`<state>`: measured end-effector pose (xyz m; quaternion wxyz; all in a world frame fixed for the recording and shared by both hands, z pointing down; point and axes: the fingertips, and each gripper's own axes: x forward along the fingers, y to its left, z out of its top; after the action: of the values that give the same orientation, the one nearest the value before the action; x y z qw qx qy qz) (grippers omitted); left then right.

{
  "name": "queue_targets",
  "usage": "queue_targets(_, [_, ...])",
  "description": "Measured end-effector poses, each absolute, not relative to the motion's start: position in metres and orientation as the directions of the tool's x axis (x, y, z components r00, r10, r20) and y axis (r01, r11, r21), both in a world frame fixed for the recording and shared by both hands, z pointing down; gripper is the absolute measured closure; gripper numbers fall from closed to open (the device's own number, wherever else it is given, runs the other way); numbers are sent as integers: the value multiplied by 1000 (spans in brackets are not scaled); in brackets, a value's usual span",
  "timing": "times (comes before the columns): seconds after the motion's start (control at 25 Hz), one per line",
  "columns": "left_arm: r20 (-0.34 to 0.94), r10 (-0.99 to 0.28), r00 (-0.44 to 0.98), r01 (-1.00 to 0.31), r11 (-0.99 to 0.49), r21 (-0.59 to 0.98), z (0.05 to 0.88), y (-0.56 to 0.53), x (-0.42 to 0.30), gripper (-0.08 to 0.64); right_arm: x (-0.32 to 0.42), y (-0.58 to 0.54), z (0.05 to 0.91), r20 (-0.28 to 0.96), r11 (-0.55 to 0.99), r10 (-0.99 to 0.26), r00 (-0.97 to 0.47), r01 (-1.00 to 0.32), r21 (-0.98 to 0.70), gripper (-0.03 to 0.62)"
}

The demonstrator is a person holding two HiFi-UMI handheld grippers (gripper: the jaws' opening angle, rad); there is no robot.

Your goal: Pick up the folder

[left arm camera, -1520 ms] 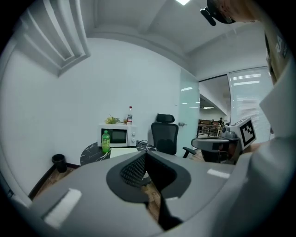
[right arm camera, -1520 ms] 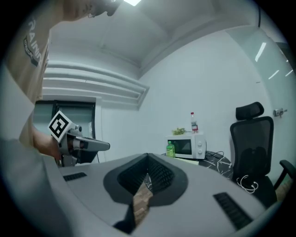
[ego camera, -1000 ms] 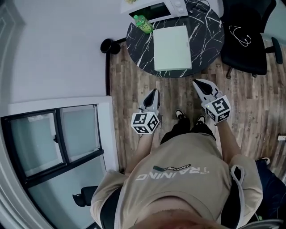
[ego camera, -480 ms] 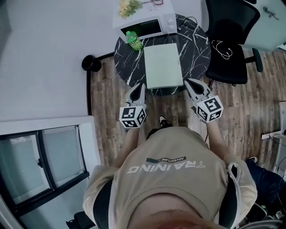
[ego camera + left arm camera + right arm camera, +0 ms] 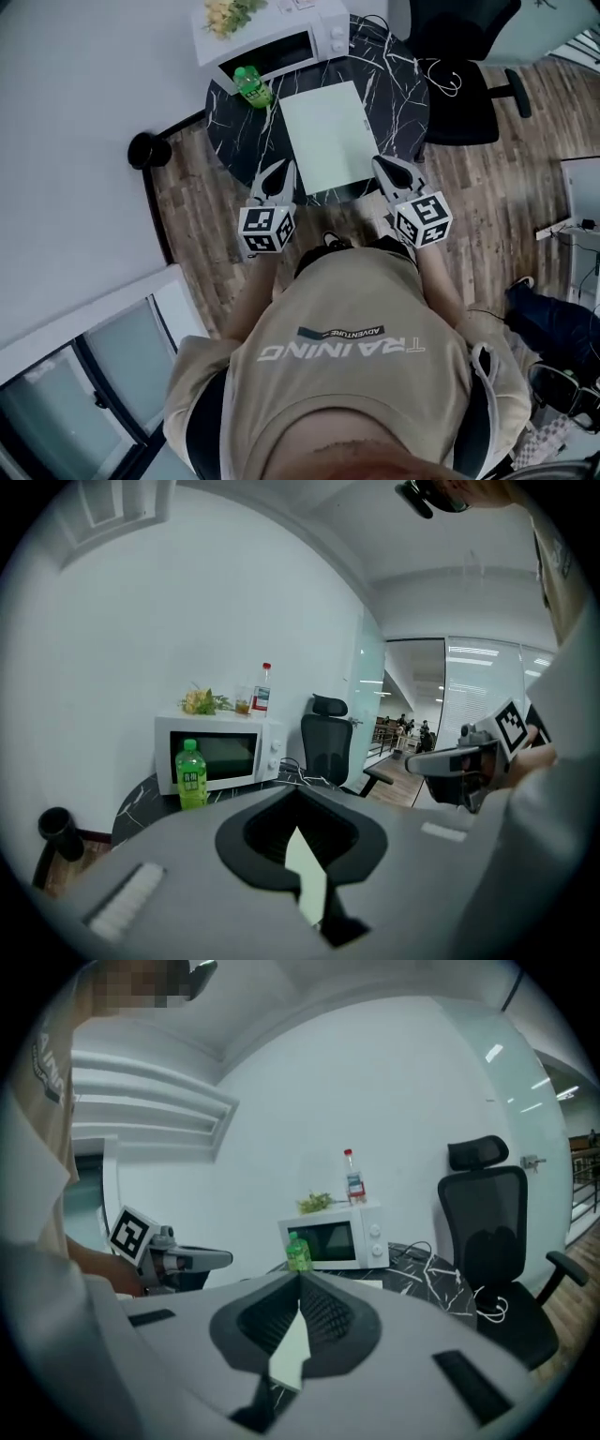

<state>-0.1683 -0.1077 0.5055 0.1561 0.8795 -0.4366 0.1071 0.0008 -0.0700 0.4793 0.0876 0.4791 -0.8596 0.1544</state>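
Note:
A pale green folder (image 5: 328, 136) lies flat on the round black marble table (image 5: 394, 70), its near edge close to the table's front rim. My left gripper (image 5: 279, 167) hovers at the folder's near left corner, jaws shut and empty. Shut with nothing held, my right gripper (image 5: 382, 164) sits at the near right corner. In the left gripper view a sliver of the folder (image 5: 306, 878) shows past the shut jaws, and the right gripper (image 5: 457, 763) is off to the right. The right gripper view shows the folder (image 5: 292, 1352) likewise, with the left gripper (image 5: 192, 1260) at left.
A white microwave (image 5: 281, 42) with yellow flowers (image 5: 225, 11) on top stands at the table's back. A green bottle (image 5: 251, 86) is beside the folder's far left corner. A black office chair (image 5: 459, 56) stands right of the table, cables on it. A black round object (image 5: 147, 150) sits on the floor at left.
The person has walked up to the table. Both grippers have moved forward from over the floor to the folder's near corners, still shut.

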Motion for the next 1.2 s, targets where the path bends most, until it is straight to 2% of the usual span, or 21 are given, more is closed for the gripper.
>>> queue_targets(0.32, [365, -710, 601, -798, -551, 243, 536, -146, -164, 552, 18, -108, 513, 431, 479, -748, -504, -860, -174, 583])
queue_targets(0.6, [445, -722, 530, -843, -507, 180, 541, -170, -166, 552, 11, -170, 534, 462, 615, -650, -603, -775, -146, 583])
queue_targets(0.76, [493, -698, 519, -850, -480, 215, 558, -192, -156, 552, 9, -207, 549, 463, 671, -599, -653, -726, -155, 583])
queue_targets(0.92, [575, -665, 477, -879, -381, 288, 591, -202, -157, 552, 12, -225, 583, 524, 743, -514, -679, -658, -124, 583])
queue_targets(1.04, [601, -660, 452, -892, -318, 322, 604, -205, -164, 552, 17, -234, 602, 543, 738, -491, -681, -657, -157, 583])
queue_targets(1.2, [619, -627, 473, -881, -328, 341, 618, -209, -164, 552, 26, -232, 622, 583, 678, -481, -655, -699, -226, 581])
